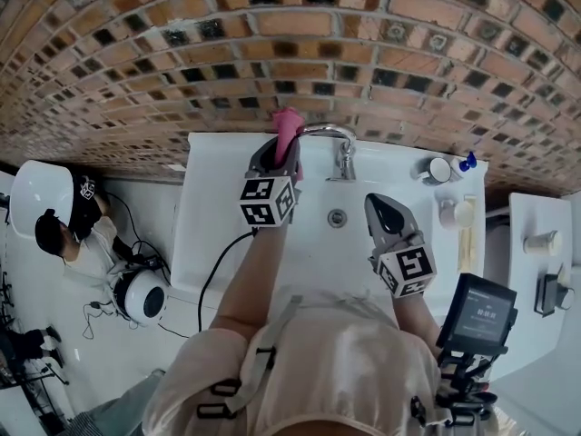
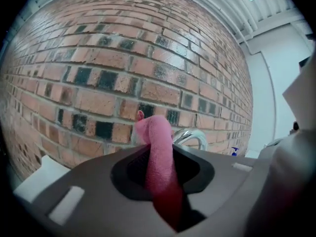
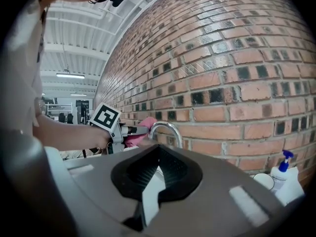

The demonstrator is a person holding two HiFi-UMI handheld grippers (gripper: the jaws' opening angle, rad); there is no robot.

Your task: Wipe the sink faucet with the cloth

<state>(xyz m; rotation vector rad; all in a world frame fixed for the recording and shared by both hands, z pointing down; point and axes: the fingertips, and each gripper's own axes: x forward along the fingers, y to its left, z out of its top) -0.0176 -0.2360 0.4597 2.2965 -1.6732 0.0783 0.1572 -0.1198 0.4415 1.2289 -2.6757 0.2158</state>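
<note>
My left gripper [image 1: 283, 148] is shut on a pink cloth [image 1: 289, 123], whose top stands up above the jaws. In the head view the cloth is right beside the left end of the chrome faucet [image 1: 332, 136]'s curved spout; I cannot tell whether they touch. The left gripper view shows the cloth [image 2: 160, 174] between the jaws, with the faucet [image 2: 193, 136] just behind it to the right. My right gripper [image 1: 385, 209] hovers over the white sink [image 1: 222, 234], right of the drain [image 1: 337, 217]. Its jaws [image 3: 157, 166] stand a narrow gap apart with nothing in them, and from it the faucet [image 3: 166, 128] and cloth [image 3: 144, 126] show ahead.
A brick wall [image 1: 290, 53] rises straight behind the sink. A blue-topped bottle [image 1: 466, 163], a cup [image 1: 438, 169] and small toiletries sit on the sink's right ledge. A device with a screen [image 1: 479, 312] stands near right. Cables and white round gear [image 1: 145, 295] lie on the floor left.
</note>
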